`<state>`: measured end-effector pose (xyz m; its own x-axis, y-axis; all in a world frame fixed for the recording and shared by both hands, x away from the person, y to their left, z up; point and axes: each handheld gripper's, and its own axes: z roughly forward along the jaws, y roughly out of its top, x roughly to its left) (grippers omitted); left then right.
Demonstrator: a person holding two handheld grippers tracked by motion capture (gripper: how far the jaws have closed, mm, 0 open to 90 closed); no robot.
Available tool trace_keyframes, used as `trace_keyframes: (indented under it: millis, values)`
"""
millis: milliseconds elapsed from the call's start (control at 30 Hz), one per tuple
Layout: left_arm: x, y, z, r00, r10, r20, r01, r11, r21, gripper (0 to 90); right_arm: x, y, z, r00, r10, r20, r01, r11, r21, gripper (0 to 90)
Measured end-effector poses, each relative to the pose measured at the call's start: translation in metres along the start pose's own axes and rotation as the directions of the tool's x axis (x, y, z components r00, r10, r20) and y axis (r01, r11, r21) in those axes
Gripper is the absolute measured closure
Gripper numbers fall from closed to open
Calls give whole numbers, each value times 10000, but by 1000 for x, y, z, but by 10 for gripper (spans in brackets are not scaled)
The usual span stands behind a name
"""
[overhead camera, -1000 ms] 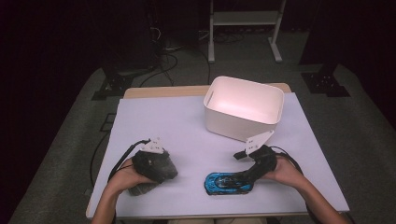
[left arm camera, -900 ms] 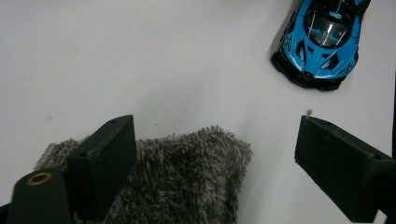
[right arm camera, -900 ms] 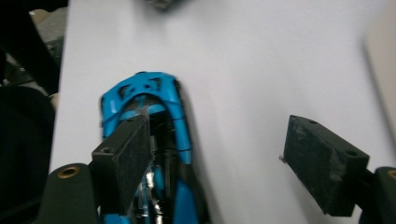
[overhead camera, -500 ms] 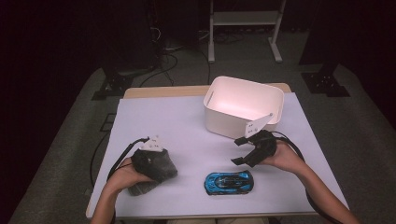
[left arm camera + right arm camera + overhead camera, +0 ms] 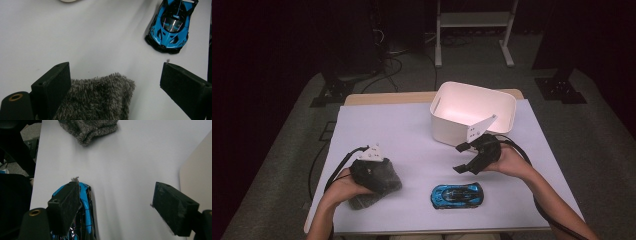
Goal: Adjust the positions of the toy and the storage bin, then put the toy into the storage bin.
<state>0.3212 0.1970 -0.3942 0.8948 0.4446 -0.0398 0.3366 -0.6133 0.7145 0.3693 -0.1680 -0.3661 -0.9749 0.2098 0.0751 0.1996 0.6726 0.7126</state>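
A white table (image 5: pixel 402 130) stands in a dark room, with a white bin (image 5: pixel 472 111) at one o'clock. In the high view the left gripper (image 5: pixel 371 172) rests on a grey furry cloth (image 5: pixel 379 187) at eight o'clock; the right gripper (image 5: pixel 468 159) hovers, jaws spread and empty, above a blue toy car (image 5: pixel 457 195). In the left gripper view the jaws, just opening, straddle the cloth (image 5: pixel 97 100) without clamping it, the car (image 5: pixel 171 27) at one o'clock. In the right gripper view the wide jaws hold nothing, and the car (image 5: pixel 83 217) lies at seven o'clock.

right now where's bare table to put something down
Widest free patch: the white sheet left of the white bin, beyond the grey fuzzy cloth. A smaller strip lies between cloth and blue toy car. Crowded between bin, right gripper and car.
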Motion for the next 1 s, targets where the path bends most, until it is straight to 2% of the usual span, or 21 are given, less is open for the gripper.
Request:
trace_keyframes:
  millis: [167,400,600,700,1000]
  values:
    - [-1,-3,-1,9999,-94,-88,94,9999,81,94,-3,1,5,9997,80,-214,-78,9999,74,203]
    - [-2,-3,-5,9999,-27,-105,26,10000,-47,94,0,14,4,9993,-149,-336,151,9999,62,203]
    - [-1,-4,-7,9999,-36,-130,35,10000,-38,94,-2,30,-2,9988,-349,-335,352,9993,101,201]
    - [-1,-4,-8,9998,-60,-175,59,10000,-68,94,-3,39,-7,9983,-533,-252,539,9982,247,200]
    - [-1,-7,-11,9997,-138,-182,136,9999,-67,94,-8,70,-27,9955,-949,80,948,9954,150,202]
